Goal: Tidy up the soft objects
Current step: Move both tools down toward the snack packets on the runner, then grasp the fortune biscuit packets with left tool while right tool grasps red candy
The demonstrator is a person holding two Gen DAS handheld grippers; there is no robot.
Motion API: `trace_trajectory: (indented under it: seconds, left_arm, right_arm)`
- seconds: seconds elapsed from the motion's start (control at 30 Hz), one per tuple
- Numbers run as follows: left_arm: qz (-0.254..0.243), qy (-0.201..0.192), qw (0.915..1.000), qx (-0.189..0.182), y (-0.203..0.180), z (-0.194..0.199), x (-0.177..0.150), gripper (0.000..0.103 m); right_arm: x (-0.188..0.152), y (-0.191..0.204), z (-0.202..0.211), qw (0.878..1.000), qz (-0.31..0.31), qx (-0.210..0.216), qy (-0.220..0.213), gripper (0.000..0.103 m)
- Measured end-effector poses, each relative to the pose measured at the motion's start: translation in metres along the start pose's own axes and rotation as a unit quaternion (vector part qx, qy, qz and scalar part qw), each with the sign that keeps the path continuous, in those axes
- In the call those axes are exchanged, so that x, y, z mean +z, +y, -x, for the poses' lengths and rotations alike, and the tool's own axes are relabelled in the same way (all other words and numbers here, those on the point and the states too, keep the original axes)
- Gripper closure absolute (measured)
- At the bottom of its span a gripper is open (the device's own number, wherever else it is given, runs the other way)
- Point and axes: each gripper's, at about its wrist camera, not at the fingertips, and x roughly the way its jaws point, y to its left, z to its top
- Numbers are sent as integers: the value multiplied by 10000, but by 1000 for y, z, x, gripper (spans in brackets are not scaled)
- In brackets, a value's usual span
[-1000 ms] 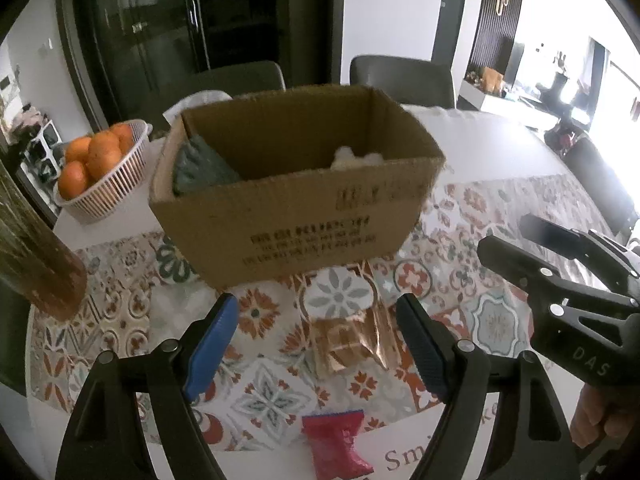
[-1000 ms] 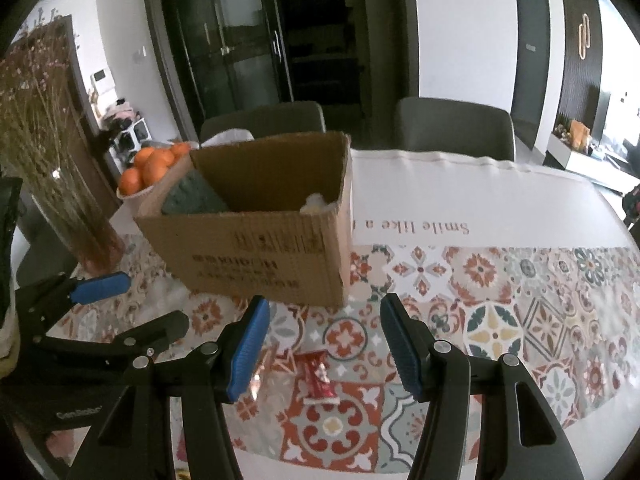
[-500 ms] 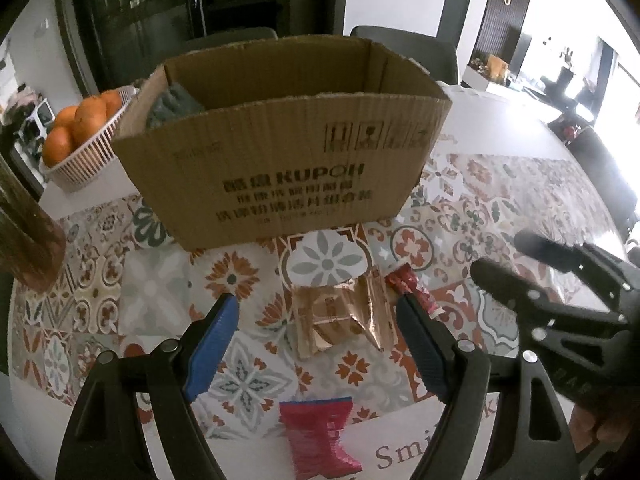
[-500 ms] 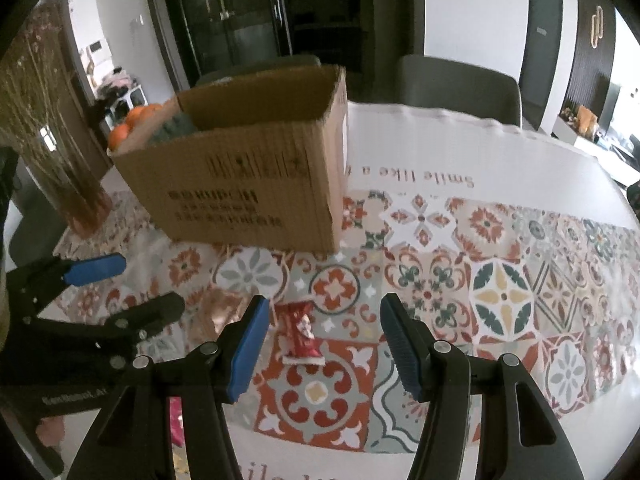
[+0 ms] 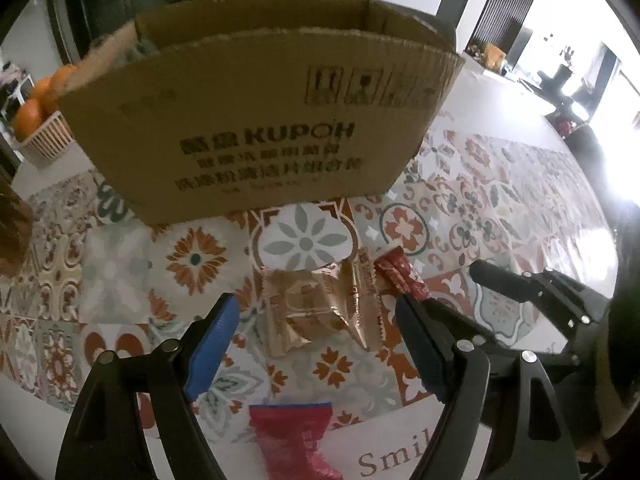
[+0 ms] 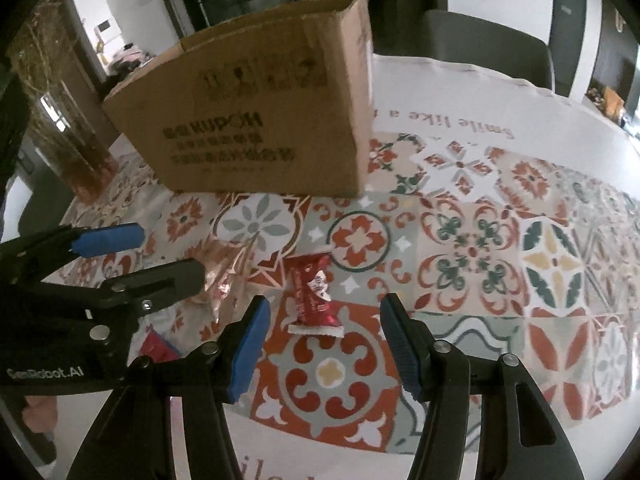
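Observation:
A gold foil packet (image 5: 316, 308) lies on the patterned tablecloth, between and just ahead of the fingers of my left gripper (image 5: 316, 320), which stands open above it. A small red packet (image 6: 314, 296) lies flat ahead of my right gripper (image 6: 324, 320), also open, with nothing touching its pads. The same red packet (image 5: 400, 274) shows beside the gold one. A pink pouch (image 5: 296, 436) lies nearer, below the left gripper. Behind them stands the open cardboard box (image 5: 260, 120), its inside mostly hidden by the near wall.
A basket of oranges (image 5: 36, 120) sits left of the box. A glass vase with dried stems (image 6: 68, 120) stands at the left table edge. Grey chairs (image 6: 488, 52) stand beyond the table. The patterned cloth (image 6: 500, 240) stretches to the right.
Both grippers have come down toward the table. The box now towers in view and its contents have dropped out of sight. The gold and red packets look larger and closer.

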Motion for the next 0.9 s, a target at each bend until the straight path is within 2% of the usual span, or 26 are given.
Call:
trace_trajectory:
  seconds: [0.3,0.53,0.67,0.73,0.83,0.87,0.9]
  left_arm:
    - [178,481,9986,-157,2,-31,3,23]
    - [358,733,9966,-131,5,-53,5,23]
    - [448,852,9952,-150,7,-63,6,25]
    - [452,814,9956,-95,6,-64,7,29]
    - [499,768,9958,-62,6,-64,9,33]
    - [487,741,9961,-45,7,-63,9,40]
    - [470,714,9963,-10,7,-62,9,47]
  right_arm:
    - [-1,-1,-19,9999,7,118,13,44]
    - [-1,6,-31,9998,140,129,35,46]
    - [1,10,-39,9997,261,-9,41,54]
    - [0,10,-41,9996,264,3,42,56]
    - [0,10,-43,9995,298,-84,12,68]
    - [0,10,-43,9995,297,-132,-19,75]
    - [1,10,-43,9995,280,-115,-29,78]
